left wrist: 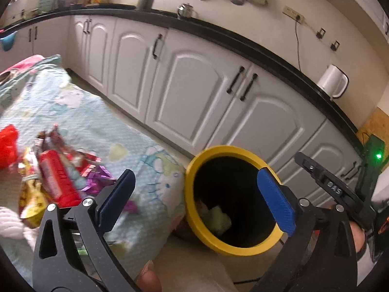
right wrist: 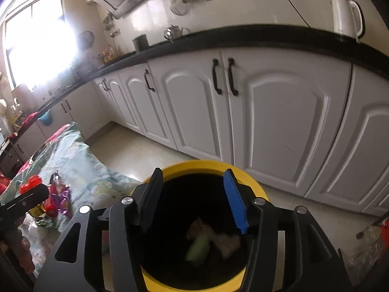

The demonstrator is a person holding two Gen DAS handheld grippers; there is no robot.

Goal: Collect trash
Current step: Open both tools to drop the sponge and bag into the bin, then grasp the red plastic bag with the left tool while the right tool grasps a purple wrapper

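Both claws, left claw and right claw, hang spread and empty over the yellow bin, scraps dropped inside; next likely comes another reach for the wrappers on the bench.

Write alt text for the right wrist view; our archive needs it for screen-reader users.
The right hand-held gripper hangs open and empty over a yellow-rimmed bin with blurred scraps of trash in it. White kitchen cabinets under a black countertop stand behind, and wrappers lie on a patterned cloth at left.
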